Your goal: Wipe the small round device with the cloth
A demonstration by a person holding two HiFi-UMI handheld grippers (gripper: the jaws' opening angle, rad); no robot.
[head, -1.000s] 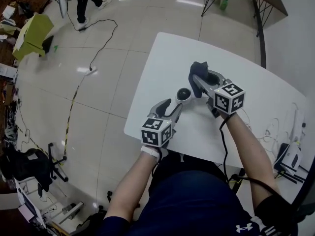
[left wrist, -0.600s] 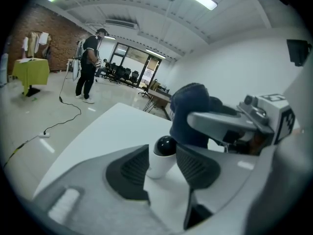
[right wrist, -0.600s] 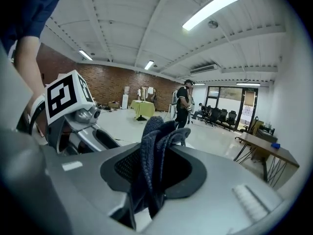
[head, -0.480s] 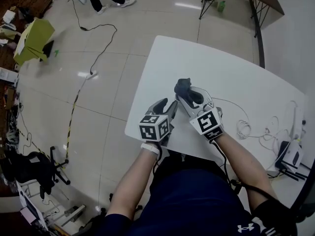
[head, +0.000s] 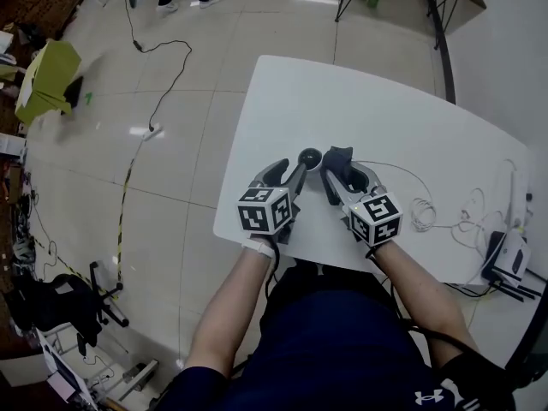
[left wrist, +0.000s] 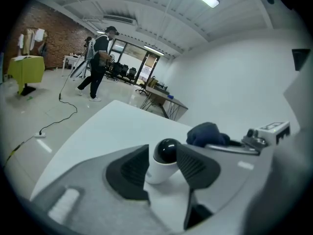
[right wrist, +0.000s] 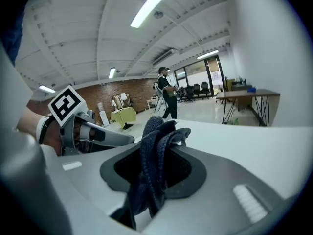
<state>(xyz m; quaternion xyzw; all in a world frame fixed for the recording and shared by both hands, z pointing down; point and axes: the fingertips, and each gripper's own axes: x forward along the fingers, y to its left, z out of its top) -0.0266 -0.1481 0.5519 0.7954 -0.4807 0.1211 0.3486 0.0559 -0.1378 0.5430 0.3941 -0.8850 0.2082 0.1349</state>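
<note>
Gripping the small round device (left wrist: 165,153), the left gripper (head: 294,171) has one dark ribbed pad set against each side of the device's white body. Its jaws have just been closing, with the device between them. The device stands upright on the white table (head: 282,101), glossy black dome uppermost, towards the table's near left part.

The right gripper (head: 341,176) pinches the dark blue cloth (right wrist: 155,141) between its jaws. The cloth is bunched in folds; part of it rises above the pads and part hangs below them. In the head view the cloth sits just to the right of the device. Contact between the two cannot be confirmed from any view.

Both grippers point away from the person and lie side by side, the left one on the left.

A thin white cable (head: 419,217) lies in loops on the table further right. At the far side of the room, a person (left wrist: 100,58) stands on the floor.
</note>
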